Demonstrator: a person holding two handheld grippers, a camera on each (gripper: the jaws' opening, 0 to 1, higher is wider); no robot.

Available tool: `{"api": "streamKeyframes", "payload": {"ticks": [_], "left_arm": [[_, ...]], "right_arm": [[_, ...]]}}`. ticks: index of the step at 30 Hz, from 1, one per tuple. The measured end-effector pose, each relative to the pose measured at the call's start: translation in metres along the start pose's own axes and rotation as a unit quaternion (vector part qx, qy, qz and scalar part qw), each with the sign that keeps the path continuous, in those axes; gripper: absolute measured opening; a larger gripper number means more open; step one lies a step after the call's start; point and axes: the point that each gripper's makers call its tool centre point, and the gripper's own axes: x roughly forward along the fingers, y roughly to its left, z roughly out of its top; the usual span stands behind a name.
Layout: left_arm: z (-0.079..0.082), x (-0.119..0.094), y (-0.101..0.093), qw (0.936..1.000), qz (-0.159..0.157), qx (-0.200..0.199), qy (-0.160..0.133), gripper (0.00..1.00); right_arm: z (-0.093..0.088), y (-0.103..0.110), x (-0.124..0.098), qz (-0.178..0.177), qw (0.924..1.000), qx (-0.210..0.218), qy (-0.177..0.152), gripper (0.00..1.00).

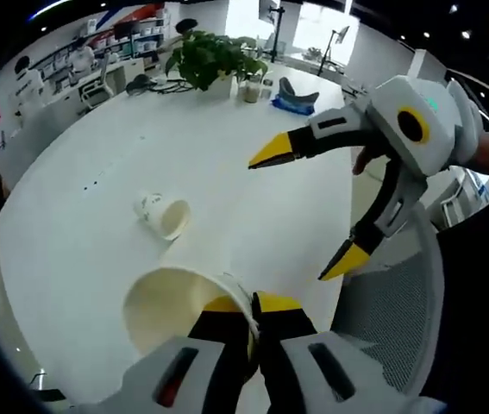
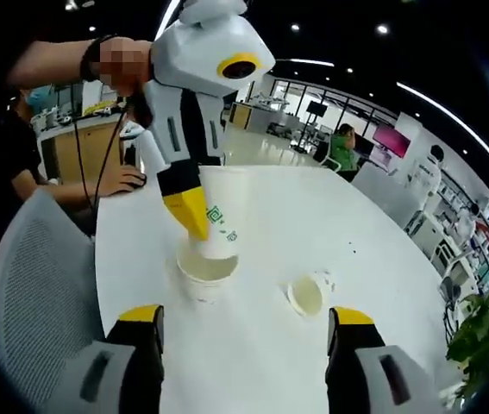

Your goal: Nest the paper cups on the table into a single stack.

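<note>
Currently the left gripper (image 1: 253, 312) clamps the rim of a held cup (image 2: 220, 211), lowering it into an upright cup (image 2: 207, 269). Keep both axes aligned. The right gripper (image 2: 244, 323) stands open; a tipped cup (image 1: 165, 214) lies at 11 o'clock.

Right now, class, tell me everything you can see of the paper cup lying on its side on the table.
The small white paper cup lies tipped on its side on the white round table, apart from the held cup stack. Its open mouth shows a pale, empty inside and a rolled rim. Faint print marks its outer wall. Nothing touches it but the tabletop; no gripper is on it.
</note>
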Motion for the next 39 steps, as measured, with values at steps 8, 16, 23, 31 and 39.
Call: {"api": "streamKeyframes", "payload": {"ticks": [8, 16, 23, 31, 39], "left_arm": [[-0.008, 0.005, -0.005, 0.9996, -0.002, 0.007, 0.026, 0.00], [-0.013, 0.014, -0.006, 0.9988, -0.001, 0.018, 0.046, 0.00], [-0.017, 0.024, -0.007, 0.9981, -0.002, 0.024, 0.057, 0.00], [-0.020, 0.031, -0.002, 0.9977, -0.004, 0.025, 0.063, 0.03], [-0.019, 0.030, -0.004, 0.9977, -0.007, 0.028, 0.062, 0.06]], "right_arm": [[-0.016, 0.006, -0.007, -0.001, 0.9998, 0.021, 0.007, 0.79], [-0.026, 0.006, -0.014, -0.008, 0.9992, 0.039, 0.012, 0.79], [-0.039, 0.011, -0.019, -0.007, 0.9984, 0.053, 0.020, 0.80], [-0.044, 0.011, -0.022, -0.013, 0.9977, 0.063, 0.022, 0.79], [-0.046, 0.010, -0.021, -0.015, 0.9975, 0.066, 0.021, 0.78]]}}
